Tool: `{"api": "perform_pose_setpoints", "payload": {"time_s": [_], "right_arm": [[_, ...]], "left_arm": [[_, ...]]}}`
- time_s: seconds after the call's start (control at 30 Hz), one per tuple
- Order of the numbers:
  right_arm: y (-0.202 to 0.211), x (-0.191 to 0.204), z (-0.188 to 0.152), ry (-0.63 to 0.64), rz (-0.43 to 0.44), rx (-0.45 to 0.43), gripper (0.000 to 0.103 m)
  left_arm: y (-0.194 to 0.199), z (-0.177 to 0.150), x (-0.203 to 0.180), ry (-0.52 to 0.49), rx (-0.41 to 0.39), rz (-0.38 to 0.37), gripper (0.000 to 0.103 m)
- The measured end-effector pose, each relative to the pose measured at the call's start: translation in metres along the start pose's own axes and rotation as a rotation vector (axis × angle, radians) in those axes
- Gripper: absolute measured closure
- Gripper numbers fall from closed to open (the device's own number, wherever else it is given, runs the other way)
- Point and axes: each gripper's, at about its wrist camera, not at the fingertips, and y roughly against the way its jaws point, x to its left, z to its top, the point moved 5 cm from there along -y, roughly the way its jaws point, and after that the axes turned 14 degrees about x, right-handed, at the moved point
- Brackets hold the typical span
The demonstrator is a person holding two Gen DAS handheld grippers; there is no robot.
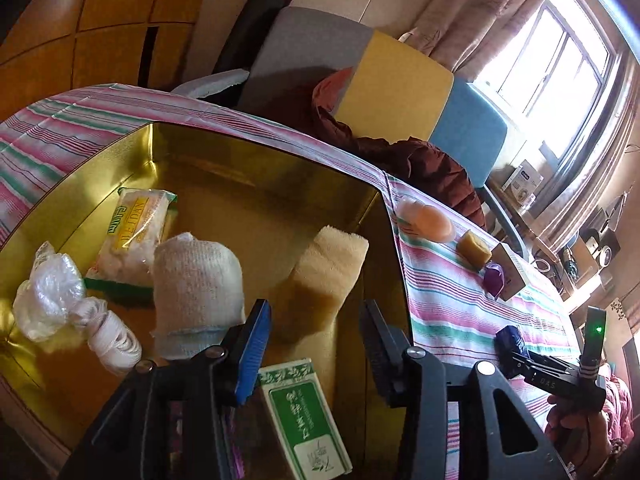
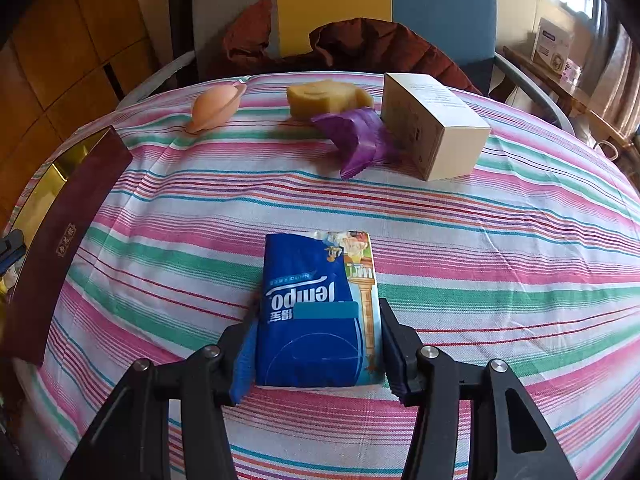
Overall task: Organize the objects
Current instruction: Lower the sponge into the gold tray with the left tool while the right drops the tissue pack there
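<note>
Tissues lie on the striped cloth of the worktop, clamped at their near end between the pads of the right claw. Beyond them on the cloth sit a peach toy, a yellow sponge, a purple wrapper touching the sponge, and a carton just beside the wrapper. A gold-lined box stands at the cloth's left side. In it lie a plastic bag, a white roll, a snack packet, a gauze bundle, a beige towel and a green-and-white pack. The left claw hangs over the box with its jaws apart, gripping nothing; the green-and-white pack lies below and between them.
</note>
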Motion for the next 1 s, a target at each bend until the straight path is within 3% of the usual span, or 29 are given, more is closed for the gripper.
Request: {"api": "perform_pose_setpoints", "payload": {"time_s": [0.27, 0.43, 0.8, 1.0], "right_arm": [[0.002, 0.005, -0.004, -0.021, 0.001, -0.008, 0.050], [0.012, 0.030, -0.014, -0.034, 0.099, -0.010, 0.050], [0.073, 0.168, -0.020, 0.169, 0.289, -0.116, 0.050], [0.079, 0.239, -0.018, 0.274, 0.313, -0.123, 0.050]], "left_arm": [[0.014, -0.018, 0.003, -0.040, -0.039, -0.005, 0.057], [0.021, -0.023, 0.008, -0.043, -0.051, -0.018, 0.057], [0.037, -0.012, 0.036, 0.060, -0.113, 0.044, 0.055], [0.044, -0.007, 0.060, 0.161, -0.124, 0.075, 0.048]]}}
